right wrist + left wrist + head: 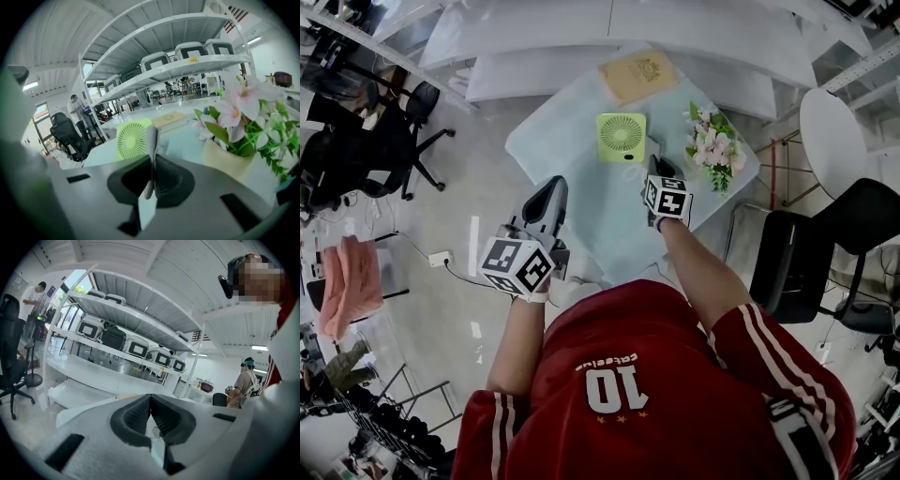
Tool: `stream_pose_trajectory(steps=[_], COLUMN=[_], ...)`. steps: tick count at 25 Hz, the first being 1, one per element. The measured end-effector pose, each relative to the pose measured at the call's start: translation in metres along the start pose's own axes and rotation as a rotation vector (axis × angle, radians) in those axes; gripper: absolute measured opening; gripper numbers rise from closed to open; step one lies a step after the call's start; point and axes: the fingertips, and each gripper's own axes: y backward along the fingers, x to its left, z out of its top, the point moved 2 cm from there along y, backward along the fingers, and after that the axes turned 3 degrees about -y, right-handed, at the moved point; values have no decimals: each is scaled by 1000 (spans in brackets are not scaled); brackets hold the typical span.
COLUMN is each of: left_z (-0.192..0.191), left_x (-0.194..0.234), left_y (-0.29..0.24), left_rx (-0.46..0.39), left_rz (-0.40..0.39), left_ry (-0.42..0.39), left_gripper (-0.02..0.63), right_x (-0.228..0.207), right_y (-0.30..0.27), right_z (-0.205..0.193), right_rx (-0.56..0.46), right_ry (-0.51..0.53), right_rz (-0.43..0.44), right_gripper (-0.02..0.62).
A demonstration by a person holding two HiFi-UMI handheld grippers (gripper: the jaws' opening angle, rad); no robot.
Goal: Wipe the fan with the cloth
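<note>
I read this as the approach step, with no wiping begun. The pale blue rectangular table (581, 202) lies ahead of both tongs. On it the square lime-green plastic fan (622, 137) stands upright just ahead and a little left of the right tongs (659, 169), apart from them, with its grille towards them. The pot of pink and white flowers (712, 145) sits just to the right of those tongs, and a tan book (639, 73) lies beyond the fan. The right tongs are clamped narrow on a thin grey ribbed strip that I take to be the cloth (151, 140), which stands up past the tips. The left tongs (549, 195) are closed on nothing, off the table's left edge. Next, I judge, the right tongs must carry the cloth forward and left onto the grille without toppling the fan, and the left could steady it. The head view gives the layout but hardly shows the cloth. The right gripper view shows the grip, and the left gripper view shows only white shelving (122, 348), no fan.
</note>
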Motion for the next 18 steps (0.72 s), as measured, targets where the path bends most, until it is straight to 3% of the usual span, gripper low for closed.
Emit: stream_pose_trajectory(steps=[18], left_z=[-6], left_x=[23], left_y=[39], left_rx=[-10], left_rz=[61], left_ry=[20], left_gripper=[2], right_x=[58], right_y=[-8], right_z=[-16], right_rx=[16], right_ry=[32], right_rz=[90], right_gripper=[9])
